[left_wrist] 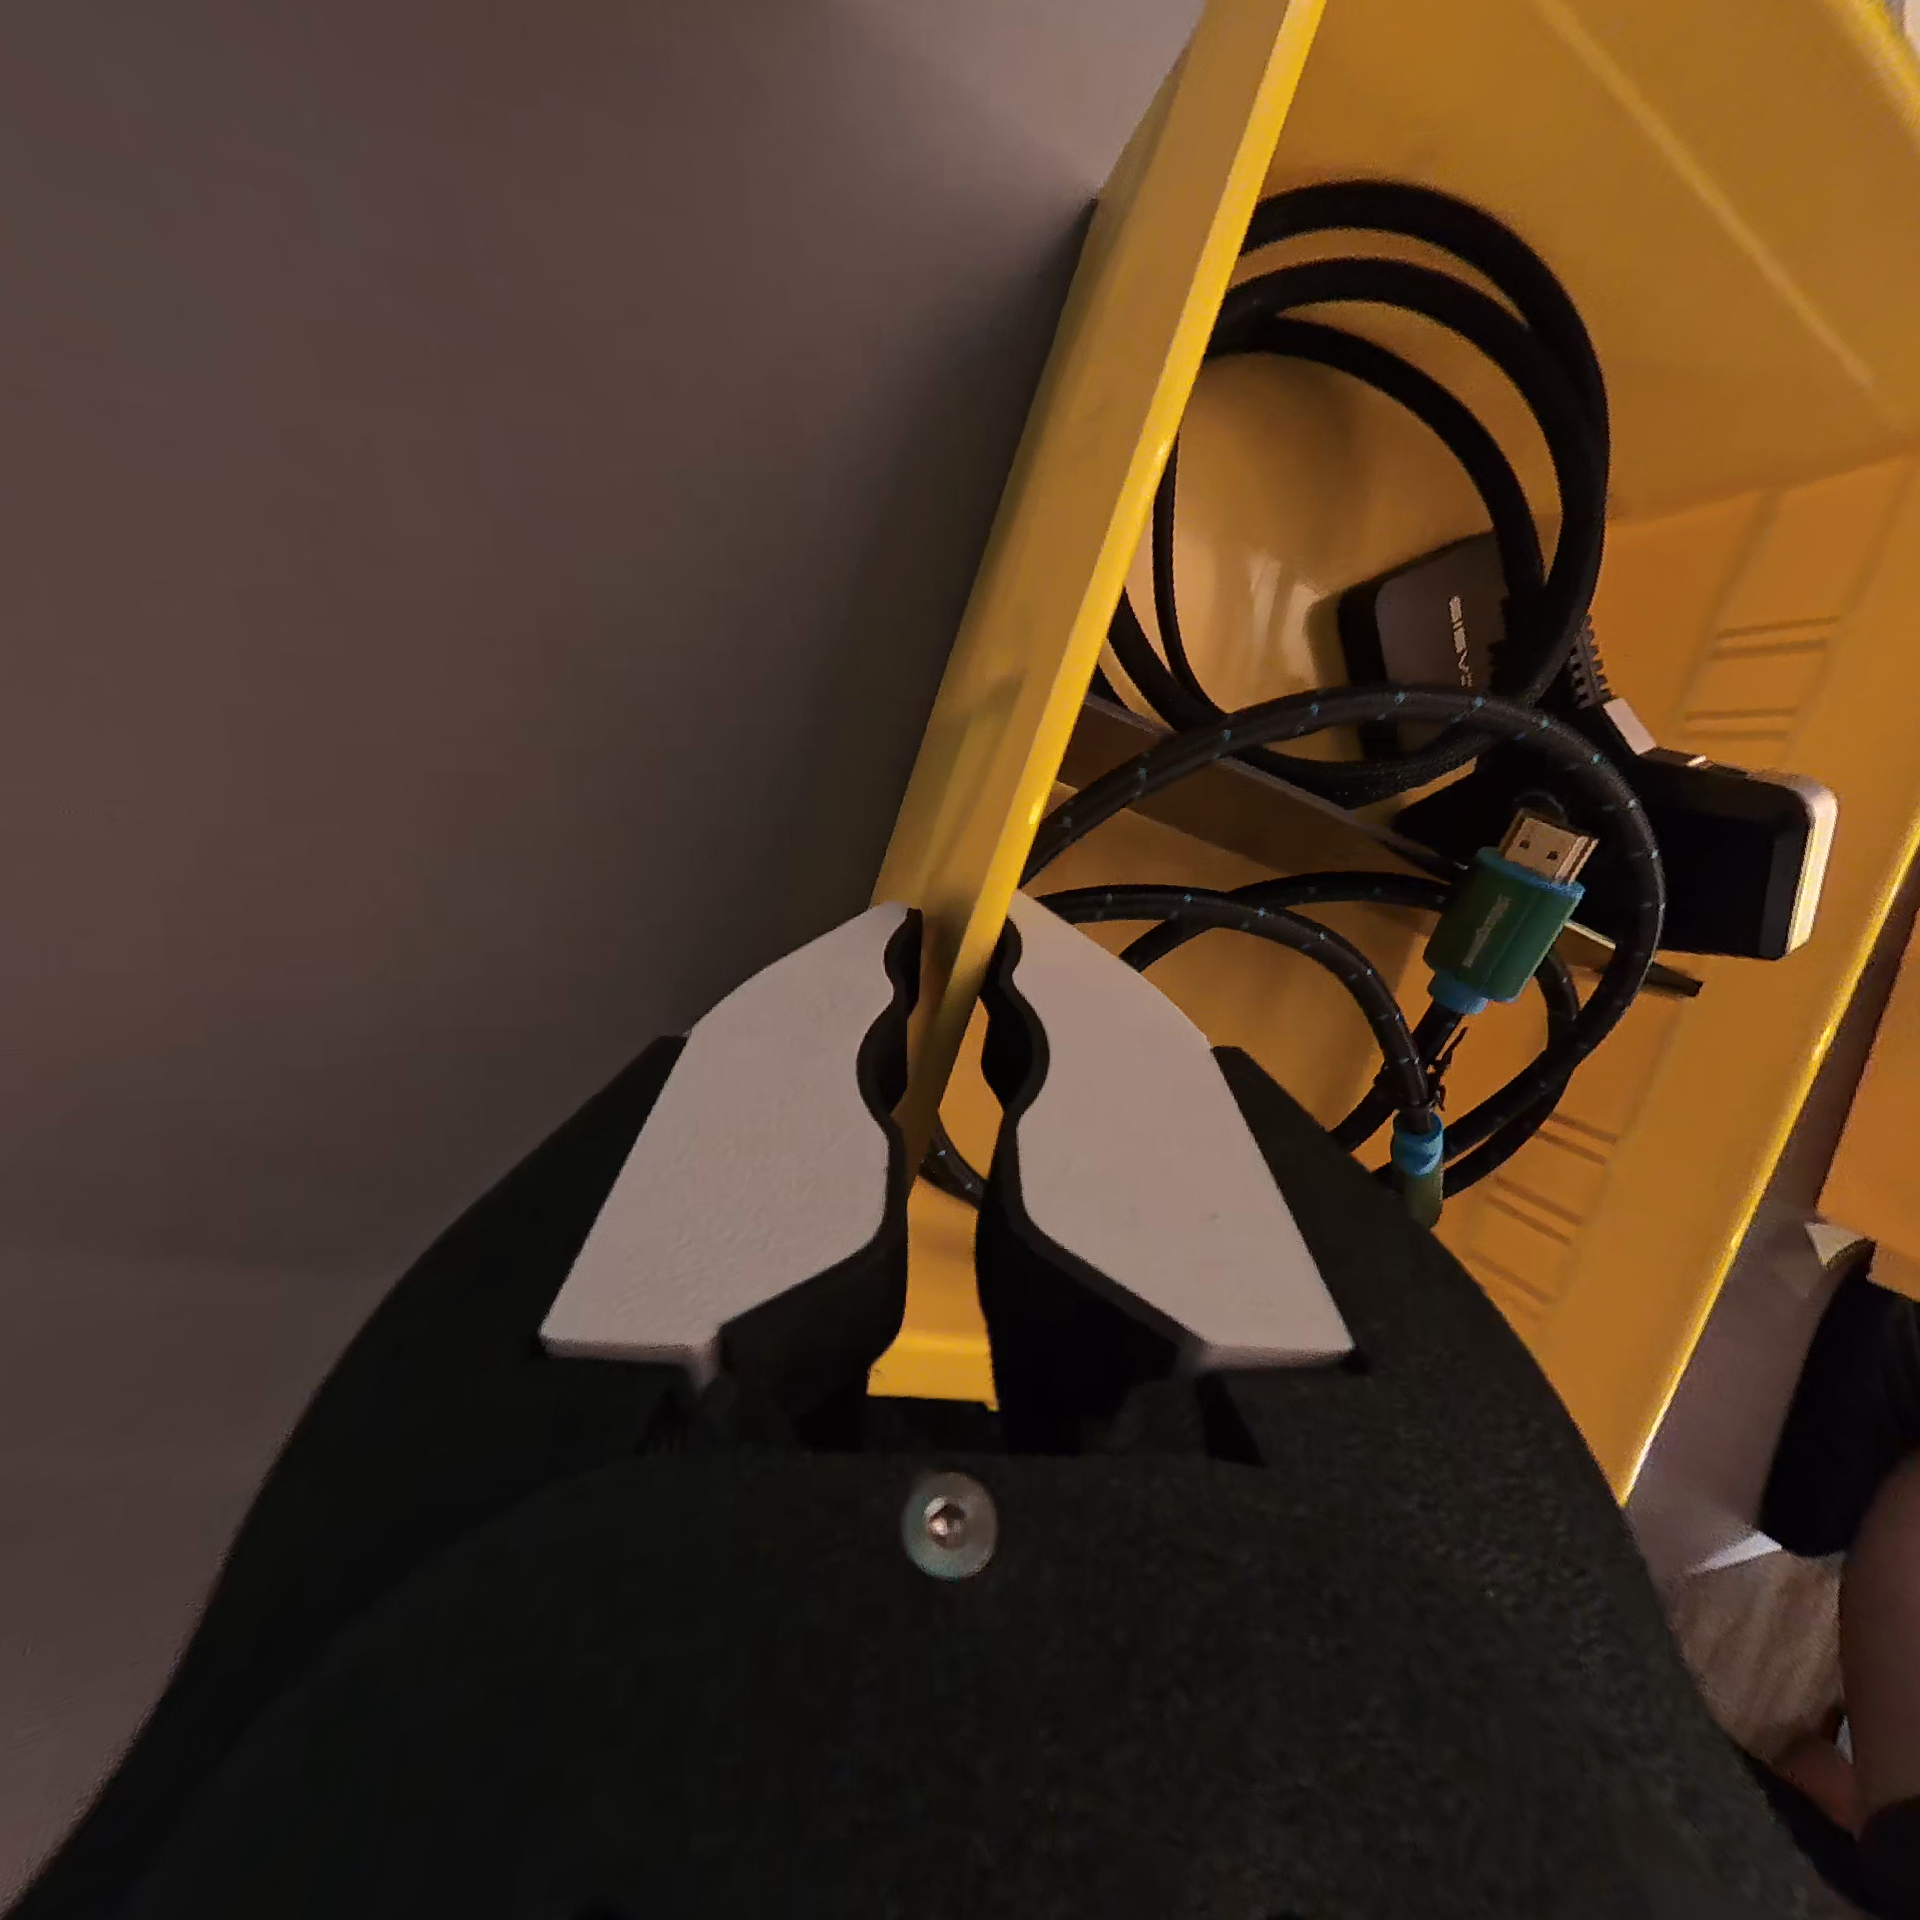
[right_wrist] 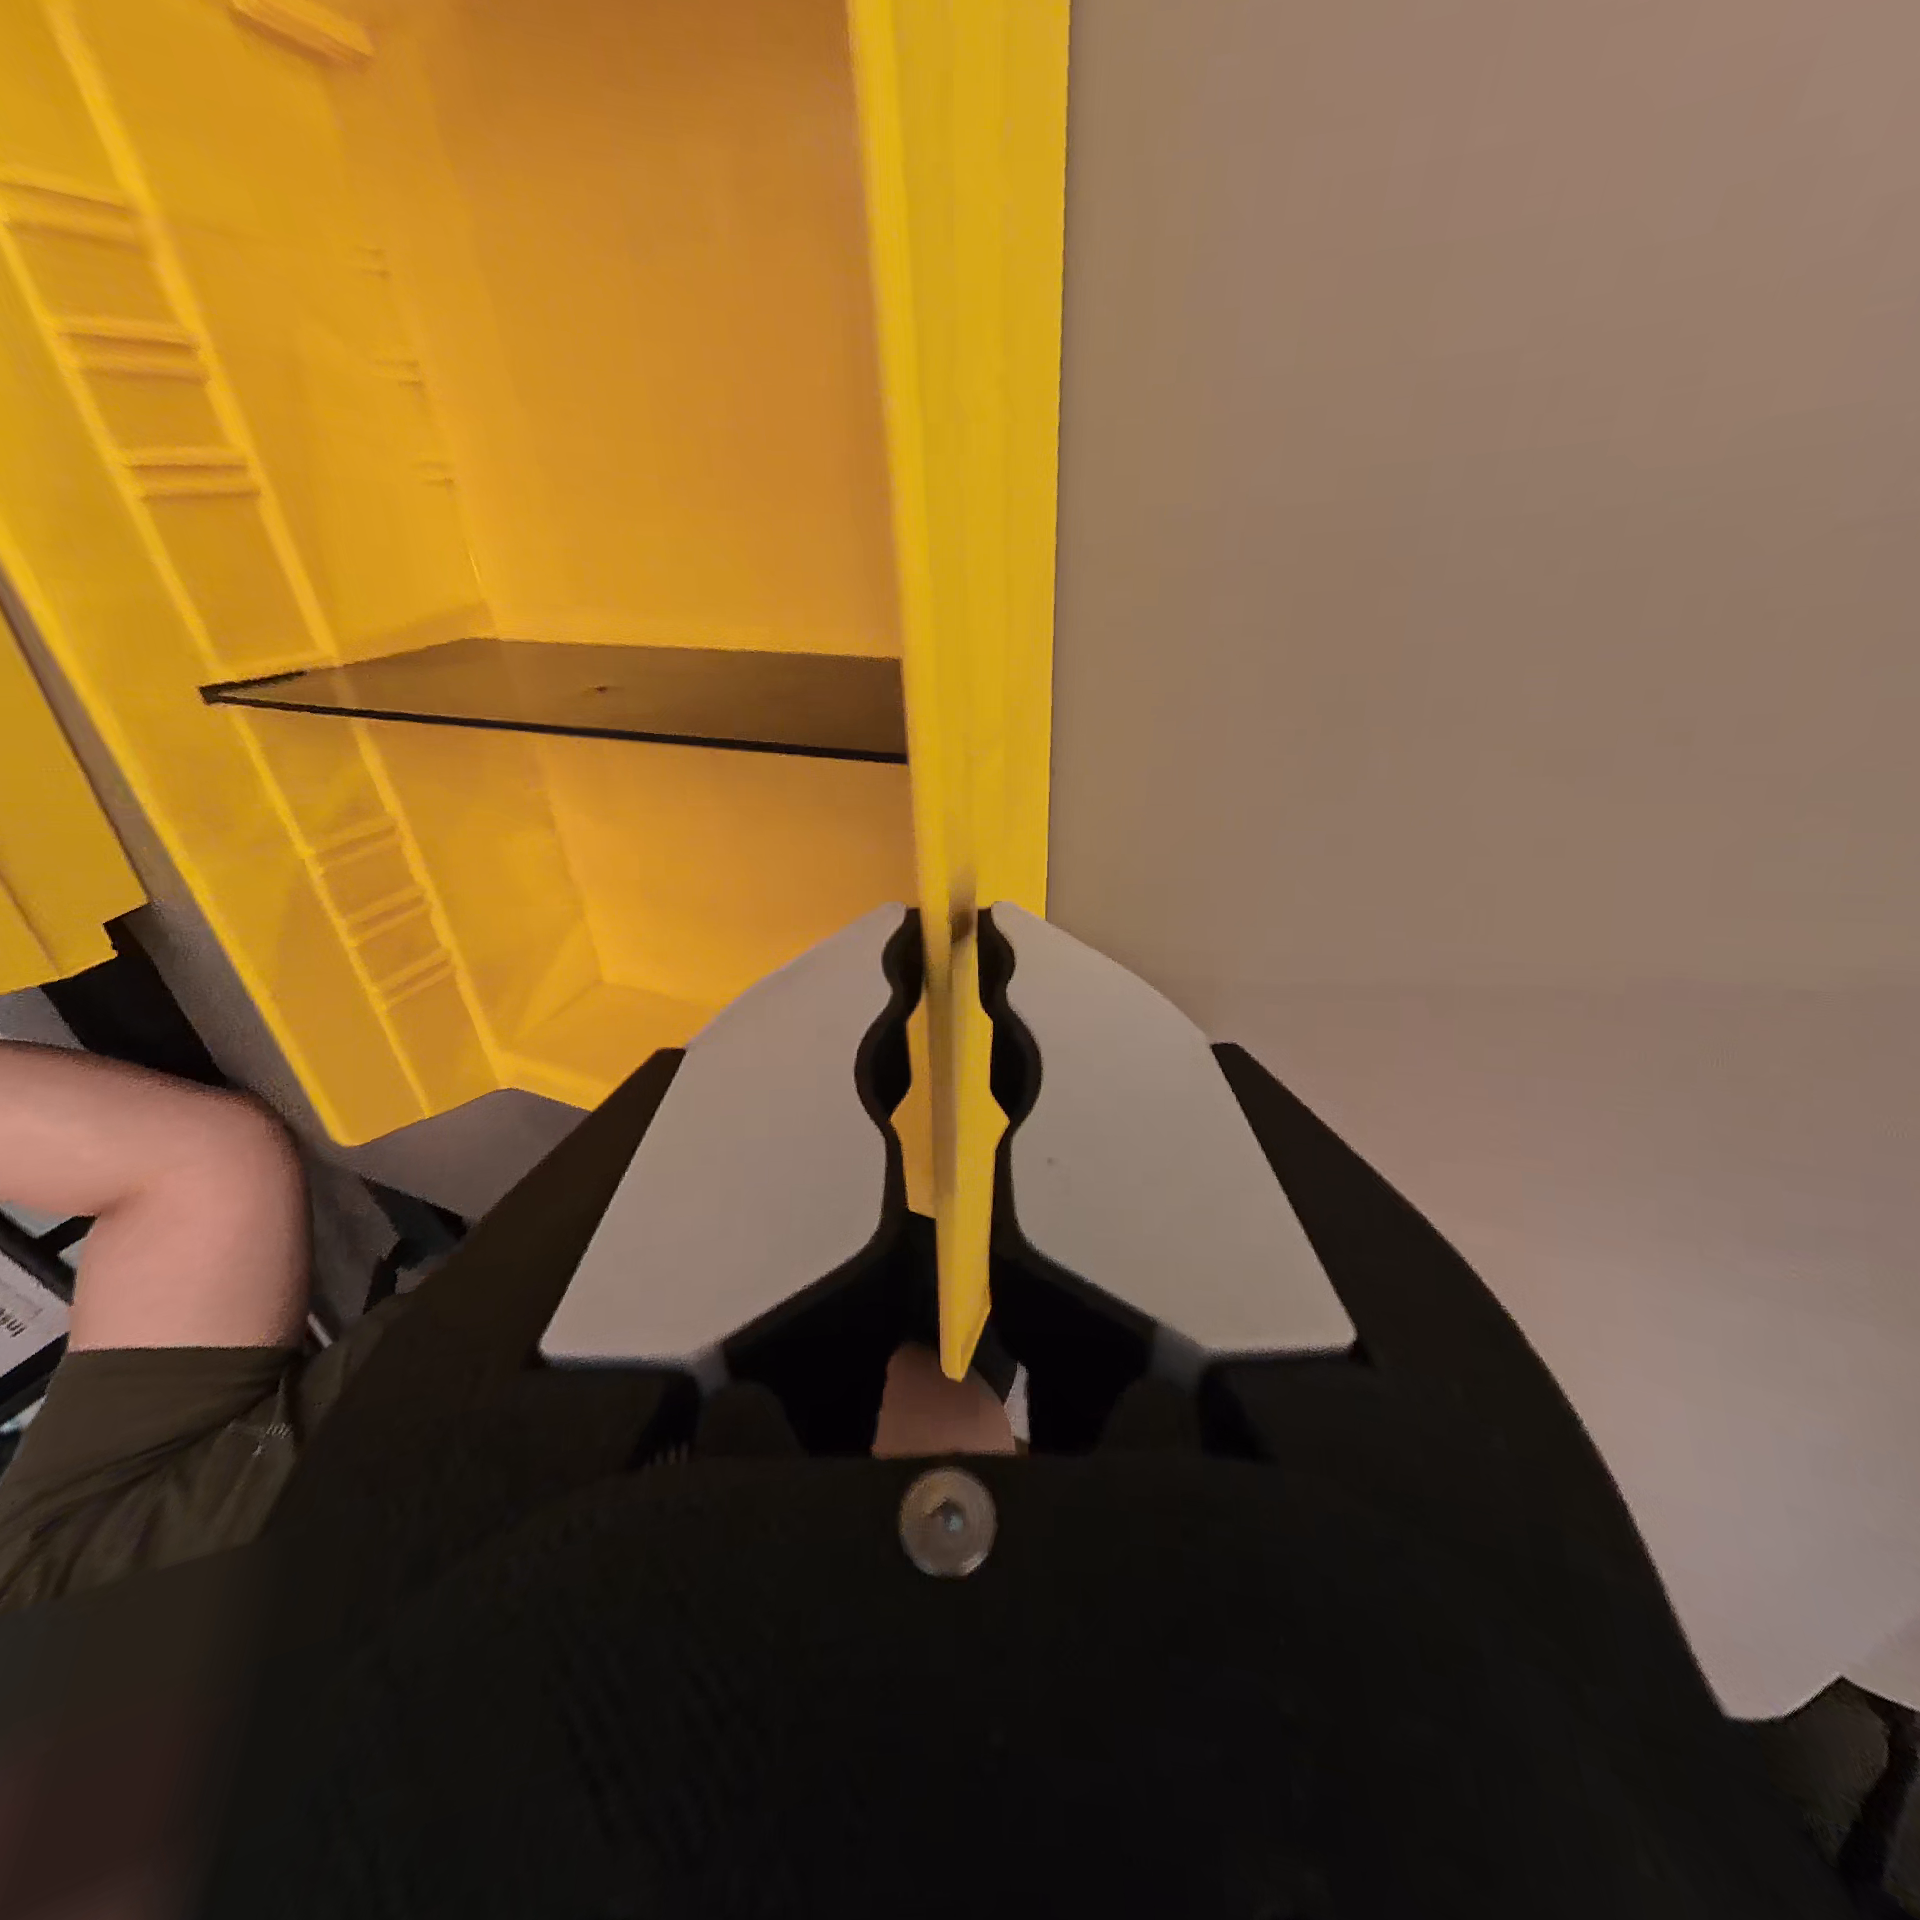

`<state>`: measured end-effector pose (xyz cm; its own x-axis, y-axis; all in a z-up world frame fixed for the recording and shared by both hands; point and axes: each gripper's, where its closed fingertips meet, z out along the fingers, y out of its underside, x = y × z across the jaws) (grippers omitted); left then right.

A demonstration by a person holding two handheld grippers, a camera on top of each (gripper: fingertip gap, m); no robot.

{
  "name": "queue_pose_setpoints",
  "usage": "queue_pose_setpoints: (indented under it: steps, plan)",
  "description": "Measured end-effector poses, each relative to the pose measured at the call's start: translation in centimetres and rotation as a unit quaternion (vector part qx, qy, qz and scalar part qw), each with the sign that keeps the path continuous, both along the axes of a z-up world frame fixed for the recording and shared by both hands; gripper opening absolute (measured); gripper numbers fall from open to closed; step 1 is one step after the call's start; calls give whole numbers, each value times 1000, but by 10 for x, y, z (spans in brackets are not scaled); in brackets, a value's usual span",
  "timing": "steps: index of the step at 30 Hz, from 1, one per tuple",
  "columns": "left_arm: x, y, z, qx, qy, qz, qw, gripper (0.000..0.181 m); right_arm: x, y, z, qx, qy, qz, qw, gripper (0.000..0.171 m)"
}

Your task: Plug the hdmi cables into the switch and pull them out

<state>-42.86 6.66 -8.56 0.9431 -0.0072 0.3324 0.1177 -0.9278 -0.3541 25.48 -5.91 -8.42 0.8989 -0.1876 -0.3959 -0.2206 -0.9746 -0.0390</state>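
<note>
My left tool (left_wrist: 961,925) and right tool (right_wrist: 956,920) each pinch the yellow bin (left_wrist: 1714,260) rim. Inside lie limp braided hdmi cables (left_wrist: 1558,416) beside the switch (left_wrist: 1756,873); I'd grip the stiff green plug (left_wrist: 1507,925).

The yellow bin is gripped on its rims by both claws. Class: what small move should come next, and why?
Probably set the yellow bin down level. Left claw and right claw each pinch a rim, so neither is free, while the HDMI plug and switch lie loose inside.
</note>
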Motion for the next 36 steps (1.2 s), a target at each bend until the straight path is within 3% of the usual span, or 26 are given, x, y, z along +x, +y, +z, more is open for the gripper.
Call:
queue_pose_setpoints:
  steps: [4,11,22,31,36]
  plan:
    - [-20,-1,1,15,-4,39,999,9,3,10,19,55,-13,-7,998,15]
    - [-41,-2,1,27,-27,103,994,10,1,3,26,63,-21,0,998,18]
    - [-24,1,1,14,-4,71,997,10,8,-15,23,37,-23,4,999,13]
    - [-19,3,4,21,17,48,998,10,-3,-22,2,-31,-43,49,997,22]
    - [-18,0,10,24,27,40,999,13,-4,-12,-17,-73,-60,50,994,7]
